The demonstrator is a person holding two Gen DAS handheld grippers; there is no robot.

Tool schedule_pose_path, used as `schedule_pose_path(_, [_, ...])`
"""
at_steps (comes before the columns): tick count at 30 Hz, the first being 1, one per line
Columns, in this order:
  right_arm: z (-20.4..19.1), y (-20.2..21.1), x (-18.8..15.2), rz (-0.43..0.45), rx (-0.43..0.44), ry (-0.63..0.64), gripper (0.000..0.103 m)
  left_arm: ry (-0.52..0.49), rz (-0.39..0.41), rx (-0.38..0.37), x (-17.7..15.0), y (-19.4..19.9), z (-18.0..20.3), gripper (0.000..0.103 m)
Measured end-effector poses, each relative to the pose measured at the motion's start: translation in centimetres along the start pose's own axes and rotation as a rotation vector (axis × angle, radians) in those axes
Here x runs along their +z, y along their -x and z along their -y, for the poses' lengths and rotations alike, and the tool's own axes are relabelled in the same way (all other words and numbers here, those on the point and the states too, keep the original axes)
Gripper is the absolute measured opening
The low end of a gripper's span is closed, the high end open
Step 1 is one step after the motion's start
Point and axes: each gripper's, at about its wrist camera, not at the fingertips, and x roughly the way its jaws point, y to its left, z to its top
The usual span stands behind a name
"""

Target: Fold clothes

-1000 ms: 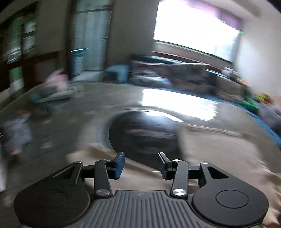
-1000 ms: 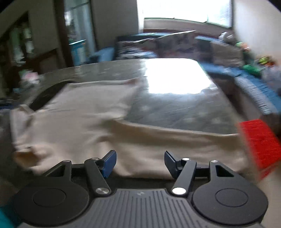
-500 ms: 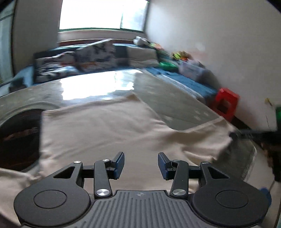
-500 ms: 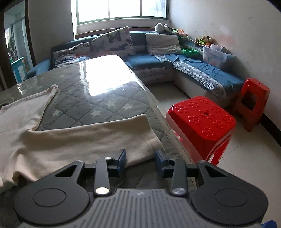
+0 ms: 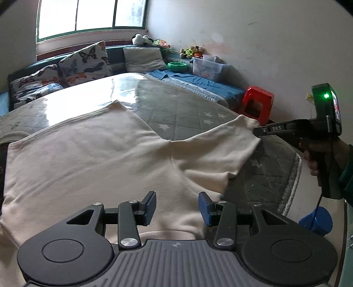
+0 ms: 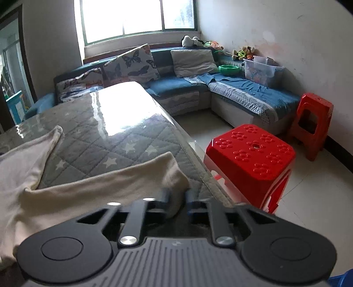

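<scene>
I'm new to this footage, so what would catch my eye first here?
A cream shirt sprawls across the grey star-quilted table, one sleeve pinched at its cuff by the right claw. The left claw hovers open over the shirt's body. A bright red stool stands beside the table.

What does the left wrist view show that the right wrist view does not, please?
Only the left wrist view shows the open left gripper above the cream garment's body, and the right gripper from outside. Only the right wrist view shows the nearer red stool and the right gripper pinching the sleeve end. Both show the quilted table, sofa and window.
</scene>
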Motion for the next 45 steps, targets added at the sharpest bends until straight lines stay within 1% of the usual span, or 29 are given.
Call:
schedule_pose_path(3, [-0.2,0.2,0.3,0.026,-0.021,0.012,0.007,-0.012,-0.012,-0.006,-0.2,-0.5,0.2,0.046])
schedule_pose_path(6, [-0.1,0.6,0.9,0.067,-0.073,0.036,0.006,-0.024,-0.022,-0.013,-0.5,-0.8,0.3,0.046])
schedule_pose_path(9, [0.0,-0.2,0.8,0.054,-0.087,0.045,0.006,-0.052,-0.014,-0.009,-0.8,-1.0,0.7,0.048])
schedule_pose_path(12, [0.1,-1.1,0.5,0.040,-0.074,0.042,0.009,-0.056,-0.017,-0.010,-0.8,-0.9,0.7,0.049])
schedule_pose_path(13, [0.3,-1.1,0.5,0.040,-0.066,0.029,0.012,-0.052,-0.015,-0.011,-0.8,-0.8,0.6,0.049])
schedule_pose_path(15, [0.6,-1.0,0.5,0.039,-0.050,-0.006,0.013,-0.041,-0.004,-0.013,-0.5,-0.4,0.4,0.049])
schedule_pose_path(17, [1.0,-0.9,0.4,0.038,-0.034,-0.041,0.023,-0.028,0.010,-0.012,-0.3,-0.1,0.2,0.050])
schedule_pose_path(21, [1.7,-0.6,0.3,0.039,-0.004,-0.102,0.023,-0.011,0.030,-0.002,0.1,0.5,-0.2,0.051])
schedule_pose_path(25, [1.8,-0.8,0.2,0.047,0.004,-0.104,0.023,0.003,0.029,0.010,0.3,0.4,-0.5,0.052])
schedule_pose_path(27, [1.7,-1.1,0.3,0.047,0.002,-0.094,0.022,0.008,0.027,0.017,0.3,0.2,-0.6,0.052])
schedule_pose_path(28, [1.5,-1.2,0.3,0.051,-0.001,-0.080,0.020,0.007,0.024,0.019,0.2,0.0,-0.6,0.052])
schedule_pose_path(29, [1.3,-1.3,0.3,0.053,-0.007,-0.065,0.013,0.005,0.019,0.019,0.2,0.0,-0.5,0.052])
schedule_pose_path(30, [1.3,-1.3,0.4,0.055,-0.004,-0.064,0.009,0.002,0.015,0.018,0.1,-0.1,-0.4,0.052])
schedule_pose_path(32, [1.3,-1.2,0.7,0.064,0.009,-0.075,0.005,-0.005,0.010,0.015,0.1,-0.3,-0.1,0.052])
schedule_pose_path(37, [1.1,1.2,2.6,0.144,0.042,-0.070,0.004,-0.025,-0.005,0.011,-0.2,-1.2,0.5,0.053])
schedule_pose_path(40, [0.2,2.6,3.7,0.163,0.083,-0.031,0.004,-0.029,-0.005,0.013,-0.4,-1.3,0.6,0.054])
schedule_pose_path(45, [-2.4,5.9,6.0,0.201,0.192,0.036,0.004,0.005,0.041,0.021,-0.2,0.7,-0.7,0.058])
